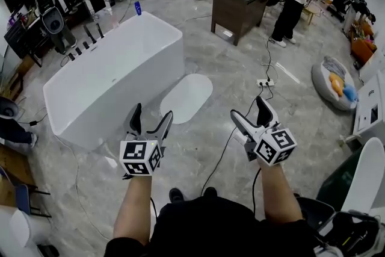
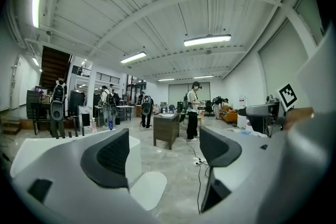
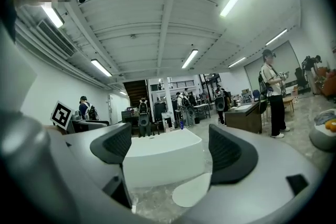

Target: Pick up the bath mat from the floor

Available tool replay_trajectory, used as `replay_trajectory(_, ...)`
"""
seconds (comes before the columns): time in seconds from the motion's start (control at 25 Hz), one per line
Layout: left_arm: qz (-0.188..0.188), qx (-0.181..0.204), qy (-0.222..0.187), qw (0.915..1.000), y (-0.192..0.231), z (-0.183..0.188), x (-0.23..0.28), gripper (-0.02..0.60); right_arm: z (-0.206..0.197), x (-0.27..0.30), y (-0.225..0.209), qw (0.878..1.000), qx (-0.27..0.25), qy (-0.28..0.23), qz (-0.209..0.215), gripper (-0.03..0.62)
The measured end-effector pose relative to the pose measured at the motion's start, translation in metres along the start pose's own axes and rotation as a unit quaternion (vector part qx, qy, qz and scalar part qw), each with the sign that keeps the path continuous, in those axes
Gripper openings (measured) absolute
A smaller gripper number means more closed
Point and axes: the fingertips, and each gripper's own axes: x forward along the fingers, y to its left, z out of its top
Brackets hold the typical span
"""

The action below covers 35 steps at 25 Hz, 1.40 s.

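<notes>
Currently, the mat (image 1: 186,97) lies beside the tub (image 1: 114,78); left claw (image 1: 153,112) and right claw (image 1: 248,108), both wide and empty, hover short of the tub.

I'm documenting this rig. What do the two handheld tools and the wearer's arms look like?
The left tool and right tool match: light grey bodies, two curved jaws with black ribbed pads, and a white cube of black square markers at the back. No sleeves cover the forearms; the wearer has a black top.
</notes>
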Motion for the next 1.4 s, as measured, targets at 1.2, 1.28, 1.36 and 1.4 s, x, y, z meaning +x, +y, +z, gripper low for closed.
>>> replay_trajectory(1.2, -0.052, -0.016, 0.011, 0.9985, -0.077, -0.010, 0.082, 0.422, -0.001, -0.048, -0.099, 0.999, 0.024, -0.005, -0.041, 0.451)
replay_trajectory(1.28, -0.055, -0.018, 0.010, 0.9982, -0.074, -0.010, 0.096, 0.421, 0.001, -0.038, -0.110, 0.999, 0.021, -0.007, -0.042, 0.451)
replay_trajectory(1.36, -0.058, -0.022, 0.009, 0.9980, -0.068, -0.011, 0.115, 0.420, 0.002, -0.025, -0.122, 0.999, 0.021, -0.005, -0.047, 0.451)
replay_trajectory(1.4, -0.059, -0.025, 0.010, 0.9979, -0.065, -0.013, 0.126, 0.420, 0.001, -0.017, -0.129, 0.999, 0.021, -0.004, -0.049, 0.451)
